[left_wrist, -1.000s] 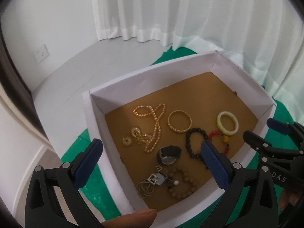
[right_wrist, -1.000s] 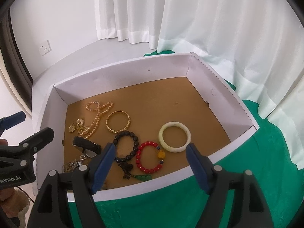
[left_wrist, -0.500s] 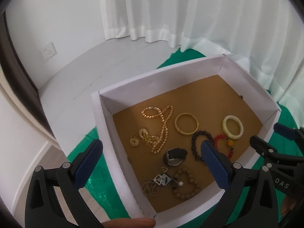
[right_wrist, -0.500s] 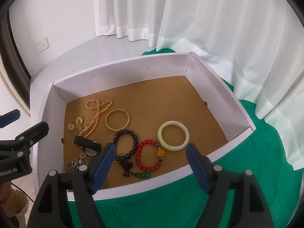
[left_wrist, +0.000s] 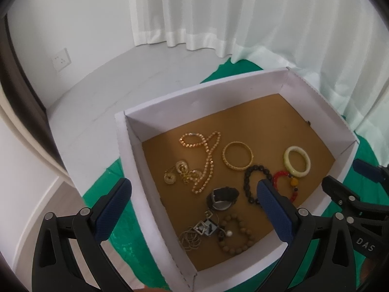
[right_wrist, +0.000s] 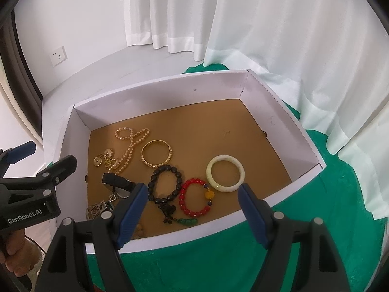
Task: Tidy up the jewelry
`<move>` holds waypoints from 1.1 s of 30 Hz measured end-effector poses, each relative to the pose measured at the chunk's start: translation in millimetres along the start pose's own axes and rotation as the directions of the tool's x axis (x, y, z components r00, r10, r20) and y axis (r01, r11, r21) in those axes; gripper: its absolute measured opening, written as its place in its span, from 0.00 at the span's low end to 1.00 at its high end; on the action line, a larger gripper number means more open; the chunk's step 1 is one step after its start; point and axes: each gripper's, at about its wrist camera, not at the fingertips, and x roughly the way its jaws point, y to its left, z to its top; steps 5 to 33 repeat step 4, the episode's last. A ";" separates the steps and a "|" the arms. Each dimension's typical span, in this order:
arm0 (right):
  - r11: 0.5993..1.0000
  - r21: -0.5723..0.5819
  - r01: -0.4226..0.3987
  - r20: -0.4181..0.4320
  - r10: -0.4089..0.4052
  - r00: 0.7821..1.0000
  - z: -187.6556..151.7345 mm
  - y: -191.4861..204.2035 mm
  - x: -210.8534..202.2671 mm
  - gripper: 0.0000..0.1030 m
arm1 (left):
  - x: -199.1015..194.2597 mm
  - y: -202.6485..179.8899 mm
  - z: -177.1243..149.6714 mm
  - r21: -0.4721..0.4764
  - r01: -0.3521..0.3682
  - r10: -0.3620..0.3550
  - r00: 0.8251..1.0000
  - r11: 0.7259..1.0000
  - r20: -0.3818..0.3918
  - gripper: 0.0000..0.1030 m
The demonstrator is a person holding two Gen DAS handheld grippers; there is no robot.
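I have pulled both claws back and up over the last second; the left gripper [left_wrist: 194,199] and right gripper [right_wrist: 193,200] stay spread apart, empty, with the jewelry [right_wrist: 194,194] loose in the box [right_wrist: 158,92] ahead of them.

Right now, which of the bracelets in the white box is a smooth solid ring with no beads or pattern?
The pale green jade-like bangle, beside the red beaded bracelet; the gold bangle is patterned.
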 end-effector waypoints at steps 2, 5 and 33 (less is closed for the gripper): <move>1.000 0.001 0.003 0.002 -0.003 1.000 -0.3 -0.2 0.5 0.76 | -0.5 0.1 0.1 -0.003 0.040 -0.040 0.999 0.999 0.008 0.99; 1.000 0.002 0.000 0.002 0.000 1.000 -1.3 -0.6 0.3 0.76 | -1.0 -1.8 -0.3 0.002 0.038 -0.038 0.999 0.999 0.016 0.99; 1.000 0.002 0.000 0.002 0.000 1.000 -1.3 -0.6 0.3 0.76 | -1.0 -1.8 -0.3 0.002 0.038 -0.038 0.999 0.999 0.016 0.99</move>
